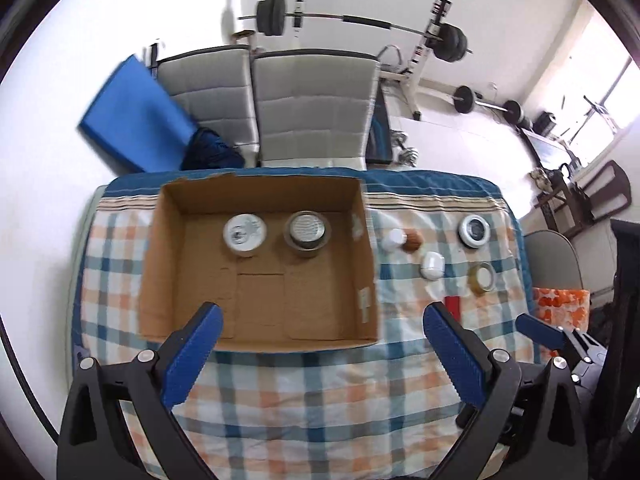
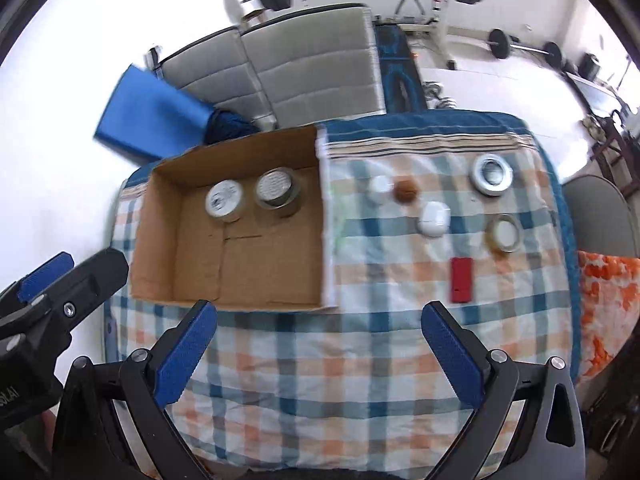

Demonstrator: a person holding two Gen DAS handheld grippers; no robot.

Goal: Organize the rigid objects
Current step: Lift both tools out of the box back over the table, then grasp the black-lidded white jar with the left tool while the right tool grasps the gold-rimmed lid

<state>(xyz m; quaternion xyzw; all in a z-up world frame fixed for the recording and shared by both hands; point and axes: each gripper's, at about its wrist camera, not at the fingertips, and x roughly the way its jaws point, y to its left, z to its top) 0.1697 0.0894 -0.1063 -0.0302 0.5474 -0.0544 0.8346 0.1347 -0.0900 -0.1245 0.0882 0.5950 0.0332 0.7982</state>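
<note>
An open cardboard box (image 1: 168, 248) (image 2: 160, 224) lies on a checked cloth. Inside it stand a white-lidded jar (image 1: 244, 234) (image 2: 223, 200) and a metal-lidded tin (image 1: 307, 232) (image 2: 277, 190). On the cloth to the right lie a white cap (image 2: 379, 188), a brown ball (image 2: 405, 189), a white case (image 2: 433, 219), a silver ring lamp (image 2: 492, 174), a tape roll (image 2: 505, 235) and a red block (image 2: 462, 279). My left gripper (image 1: 324, 318) hangs open near the box's front edge, empty. My right gripper (image 2: 320, 316) is open and empty too, above the cloth in front of the box.
The checked cloth (image 1: 320, 392) covers a small table with edges on all sides. Behind it stand grey cushions (image 1: 308, 108), a blue mat (image 1: 132, 120) and a barbell rack (image 1: 432, 40). An orange patterned cloth (image 2: 608, 300) lies off the right edge.
</note>
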